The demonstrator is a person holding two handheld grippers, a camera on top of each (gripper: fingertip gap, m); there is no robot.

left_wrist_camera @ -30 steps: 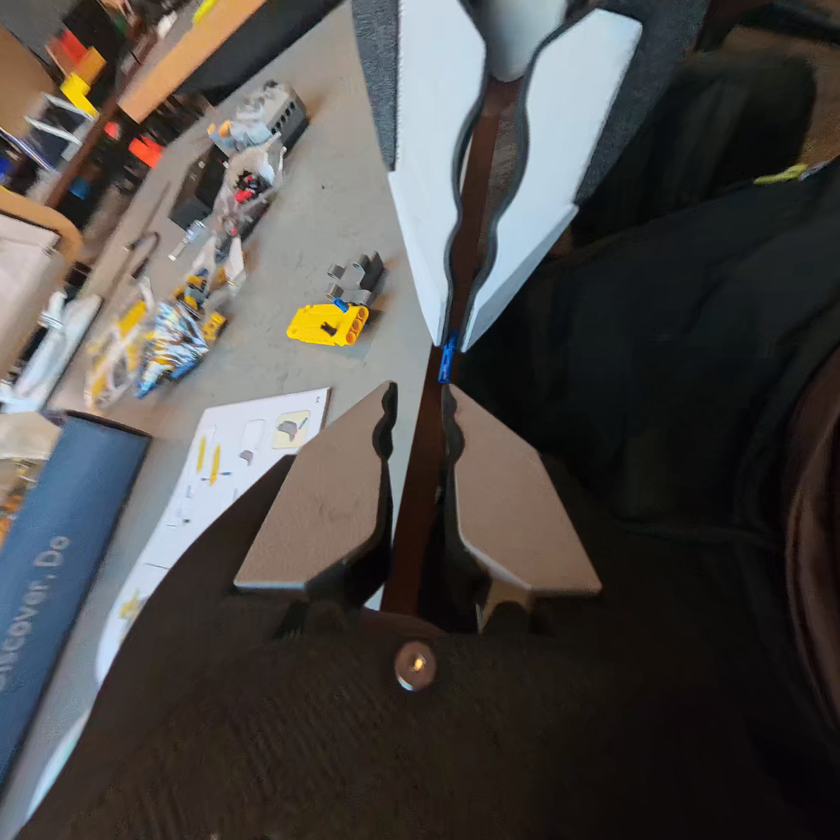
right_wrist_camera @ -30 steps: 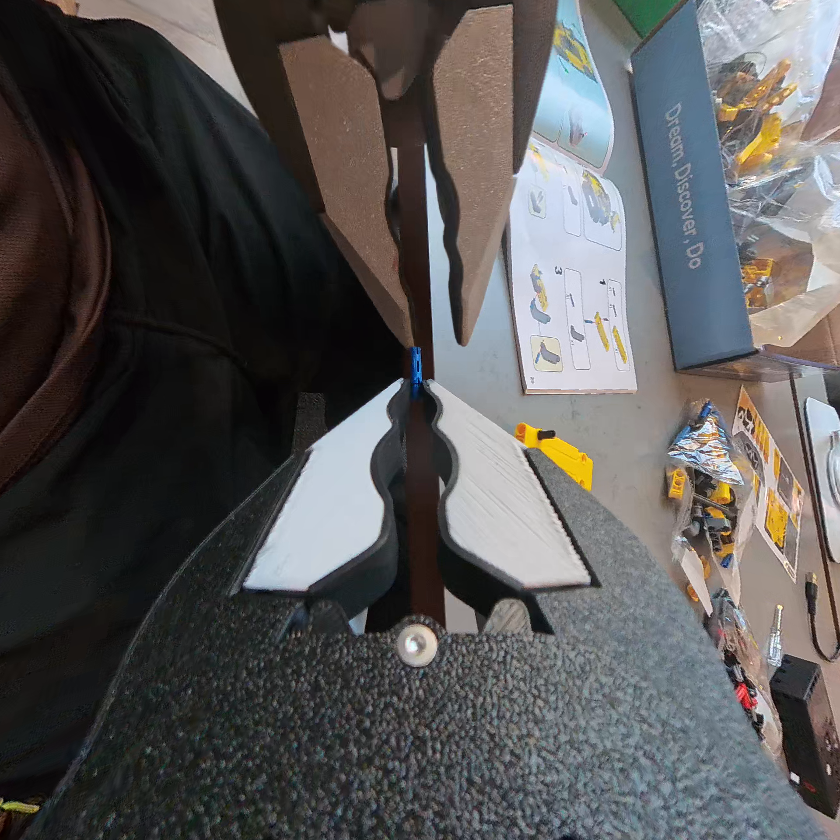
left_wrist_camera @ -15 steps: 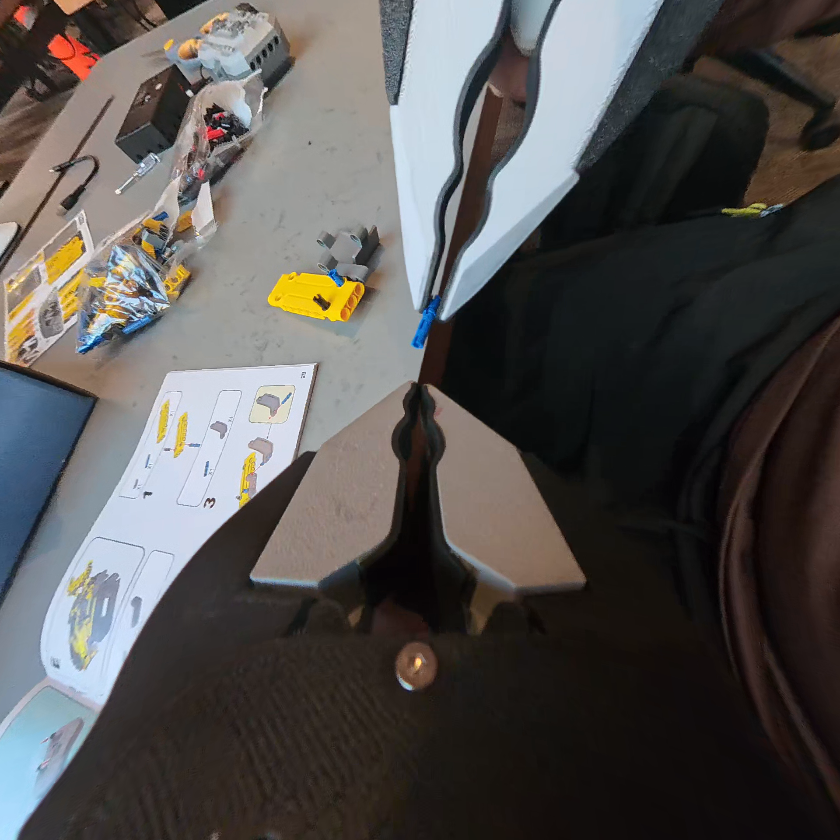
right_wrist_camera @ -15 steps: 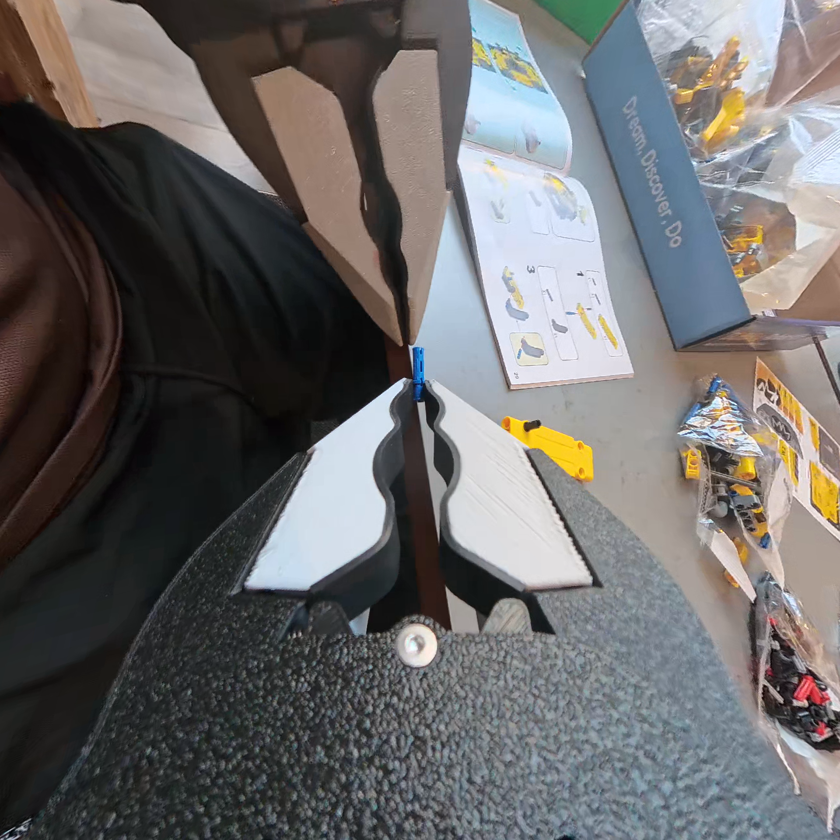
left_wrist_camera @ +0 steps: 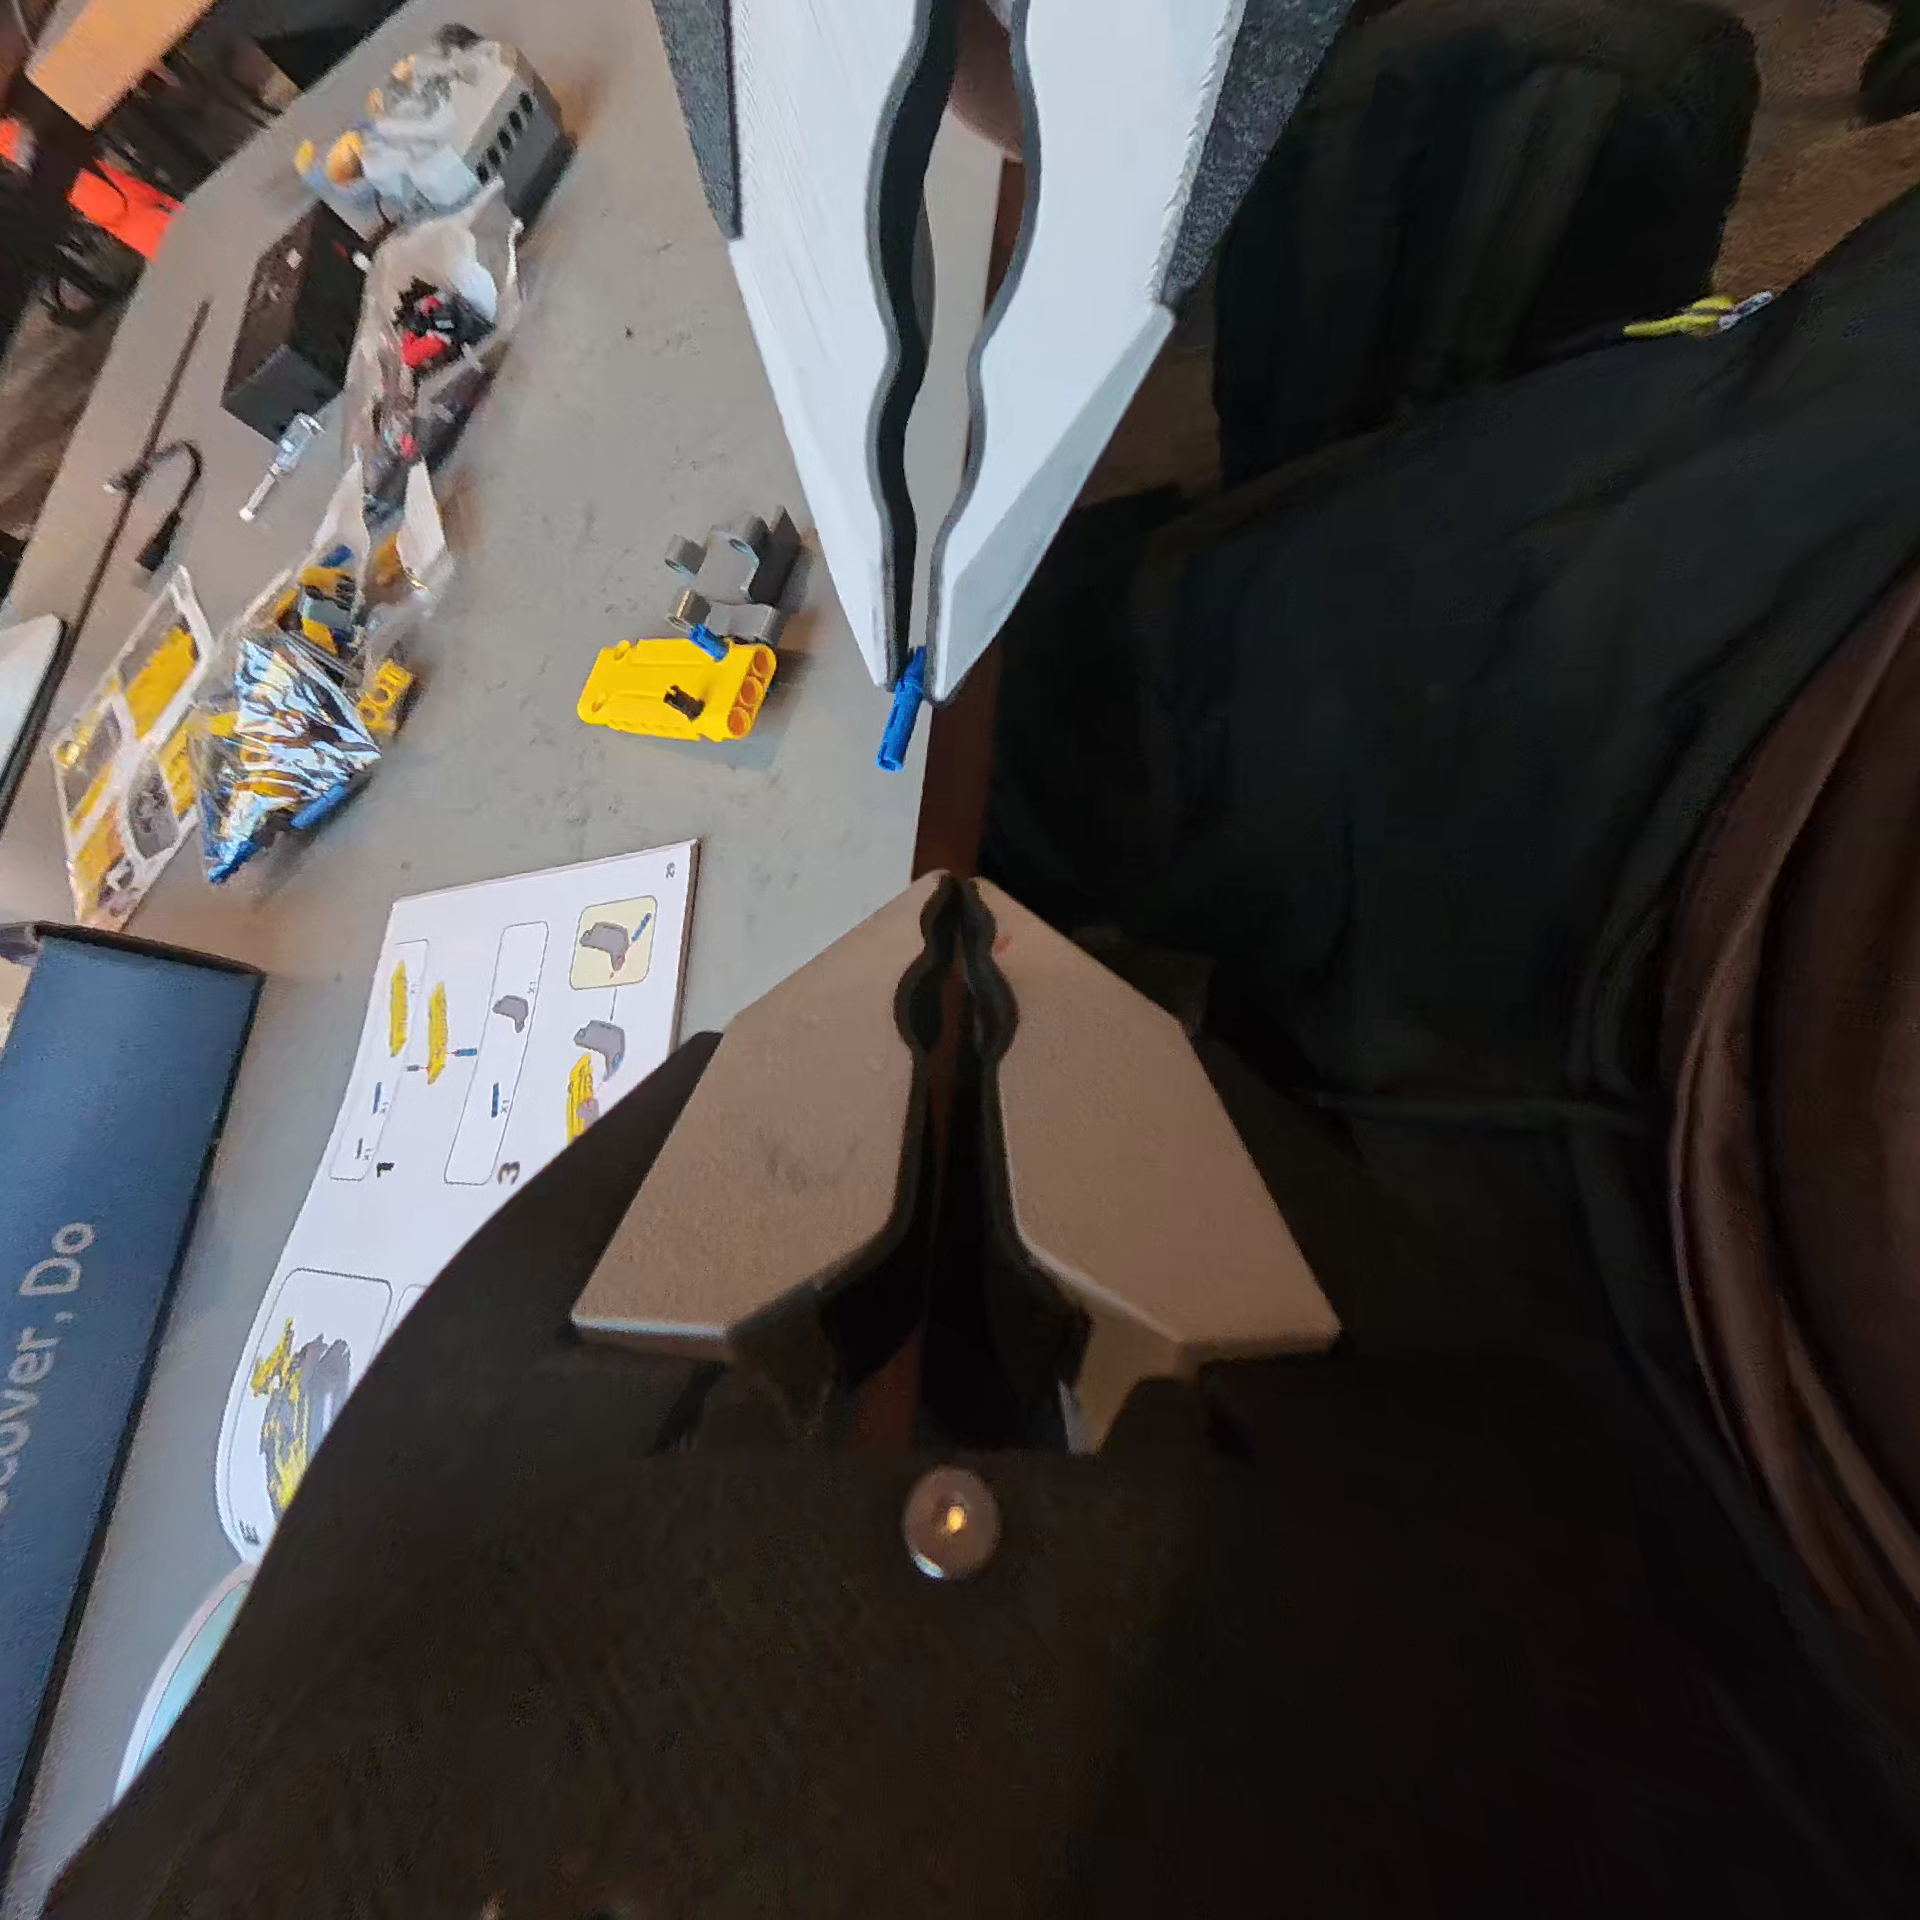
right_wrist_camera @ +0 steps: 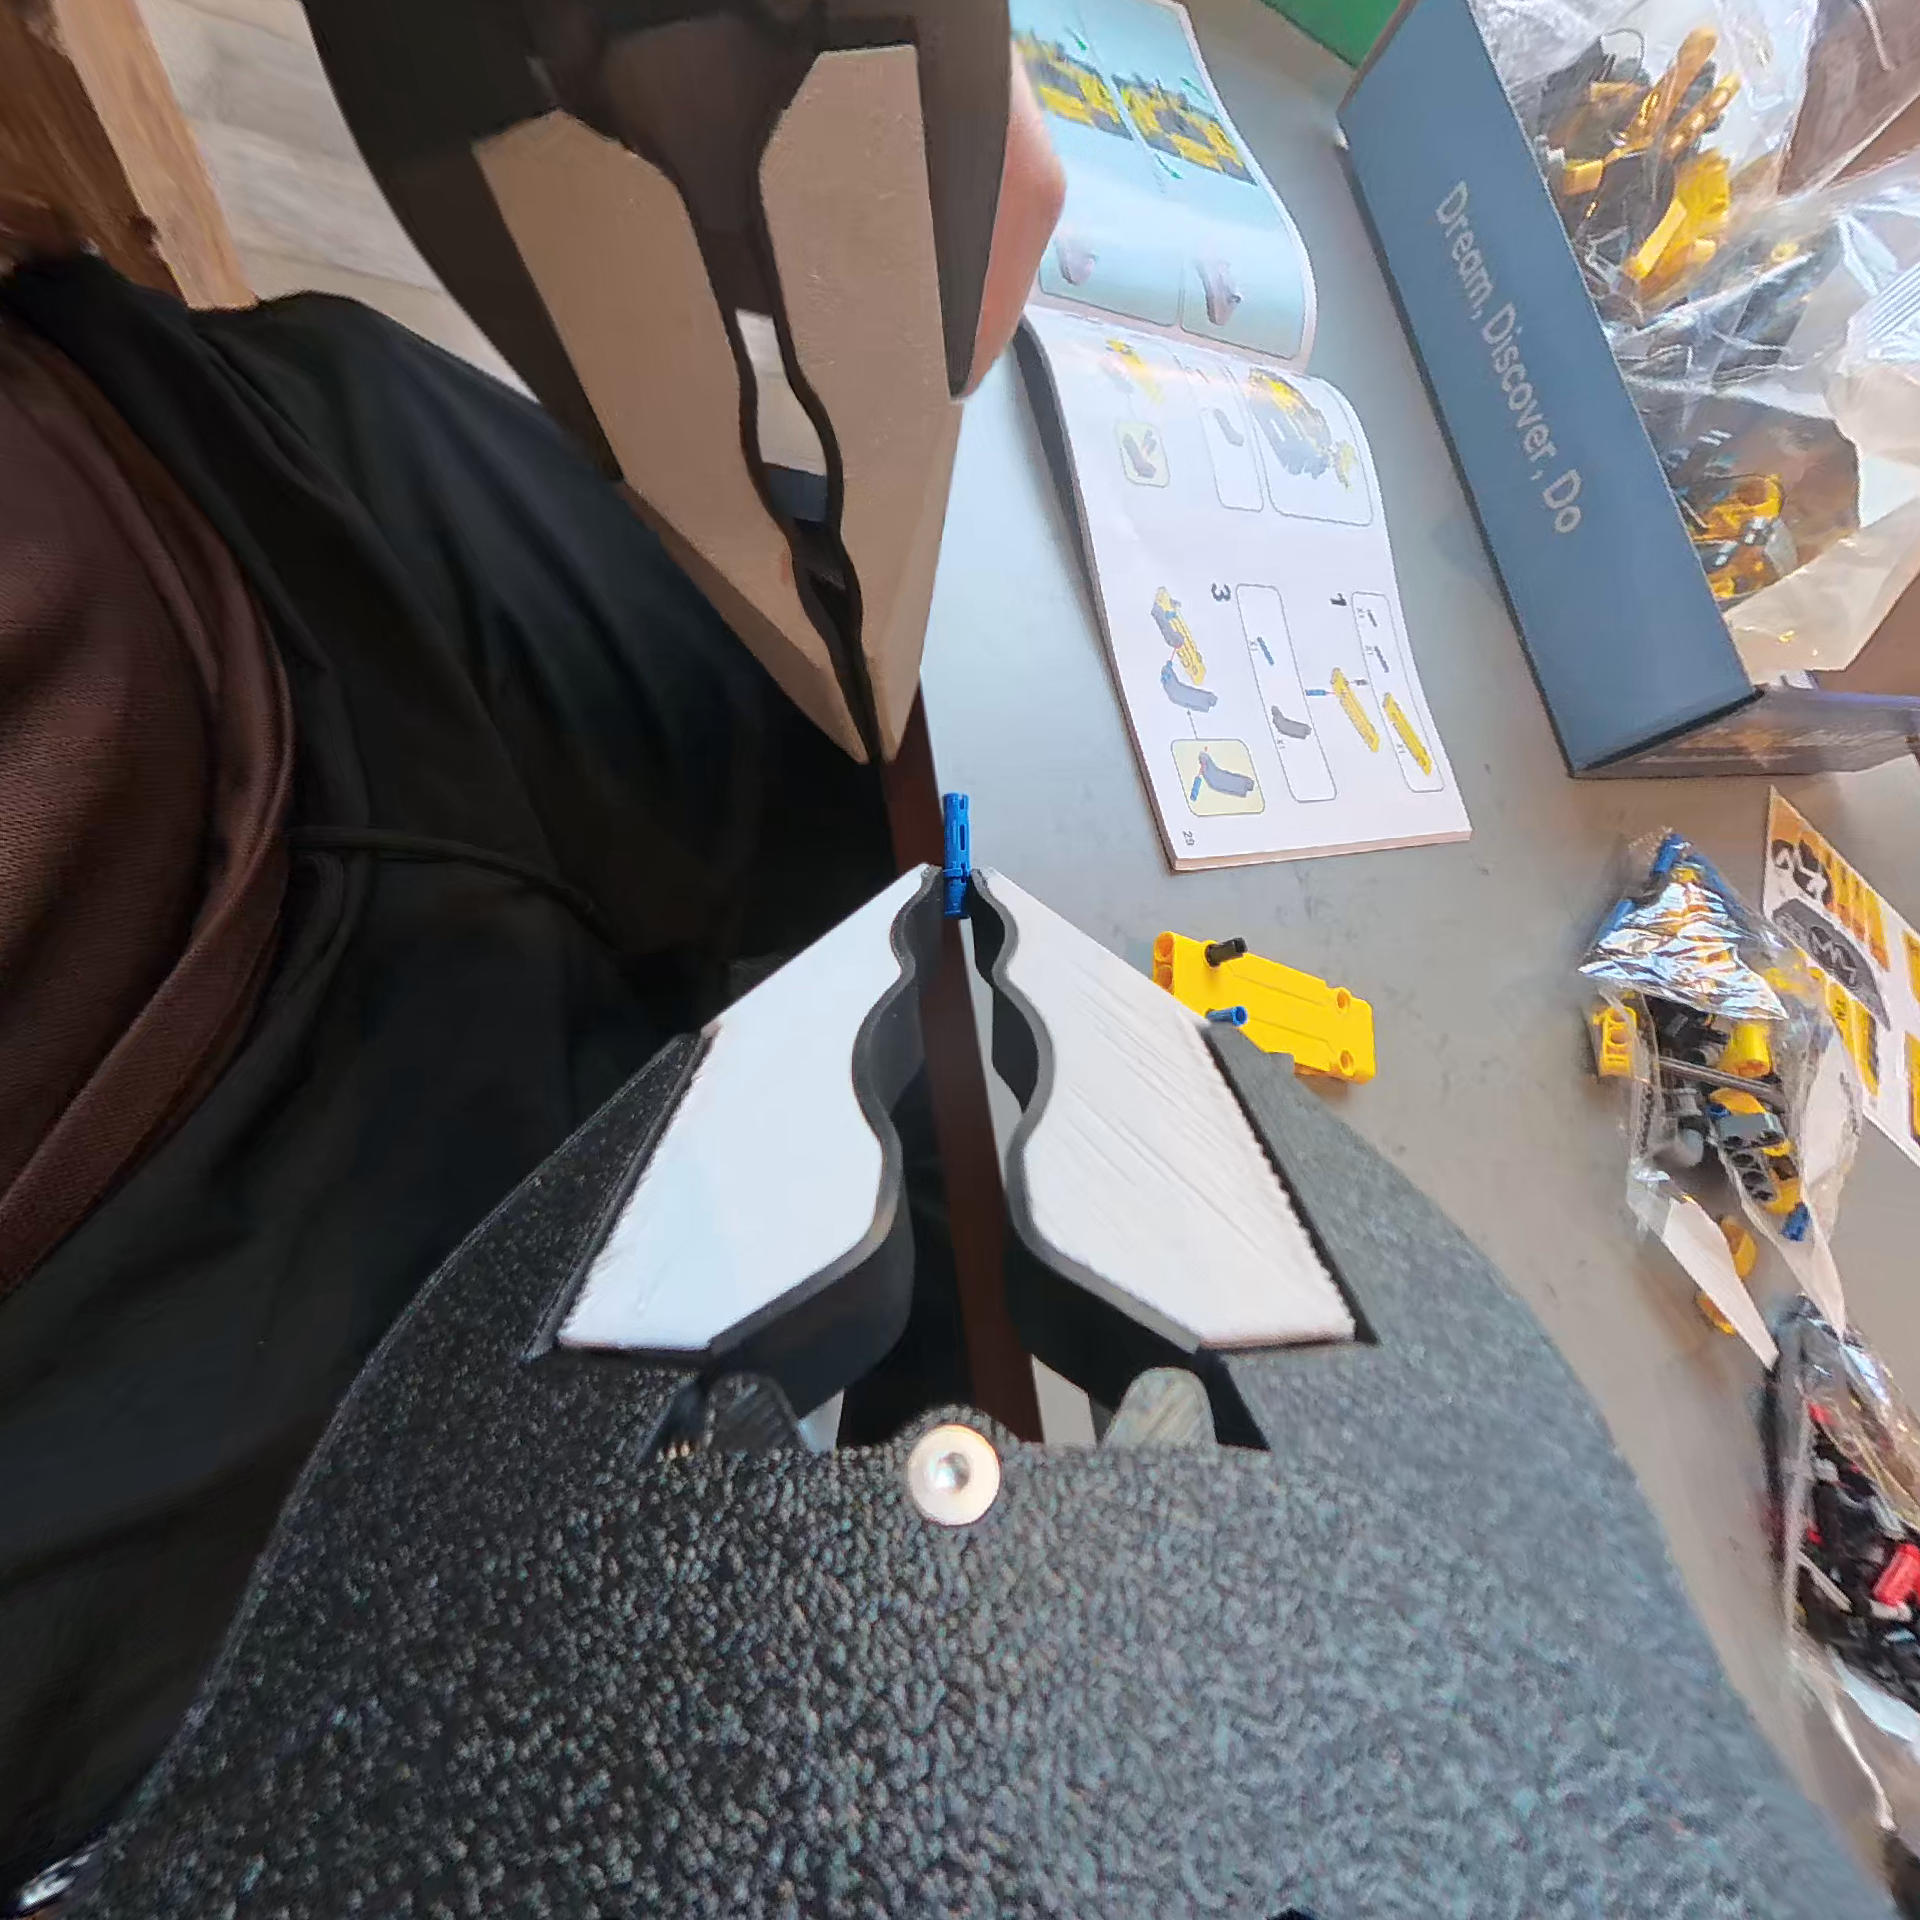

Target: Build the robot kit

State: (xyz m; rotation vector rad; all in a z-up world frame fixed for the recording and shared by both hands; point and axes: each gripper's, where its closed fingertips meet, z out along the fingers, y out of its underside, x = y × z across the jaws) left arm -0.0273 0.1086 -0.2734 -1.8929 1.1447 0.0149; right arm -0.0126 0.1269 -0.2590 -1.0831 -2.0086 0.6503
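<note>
Over the near edge of the grey table (left_wrist_camera: 582, 436), the left wrist view has the left gripper (left_wrist_camera: 954, 891) with its 2 grey fingers pressed together at the tips, nothing between them. Facing it from above is the right gripper (left_wrist_camera: 912, 665), white fingers pinched on a small blue pin (left_wrist_camera: 900, 713) that sticks out past their tips, clear of the left one. On the table just beyond sits a yellow brick (left_wrist_camera: 677, 688) with a grey piece (left_wrist_camera: 734, 580) touching its far side. An open instruction booklet (left_wrist_camera: 488, 1049) lies beside the left gripper, a dark blue box (left_wrist_camera: 94, 1195) further left, bags of parts (left_wrist_camera: 281, 717) behind.

Now the right wrist view: the right gripper (right_wrist_camera: 956, 879) is clamped on the blue pin (right_wrist_camera: 956, 840), which stands up from the fingertips. The left gripper (right_wrist_camera: 871, 740) hangs just above, tips together, a small gap from the pin. Yellow brick (right_wrist_camera: 1278, 1006) right of the fingers, booklet (right_wrist_camera: 1268, 613) and box (right_wrist_camera: 1538, 416) beyond, bags of parts (right_wrist_camera: 1704, 1039) far right.
</note>
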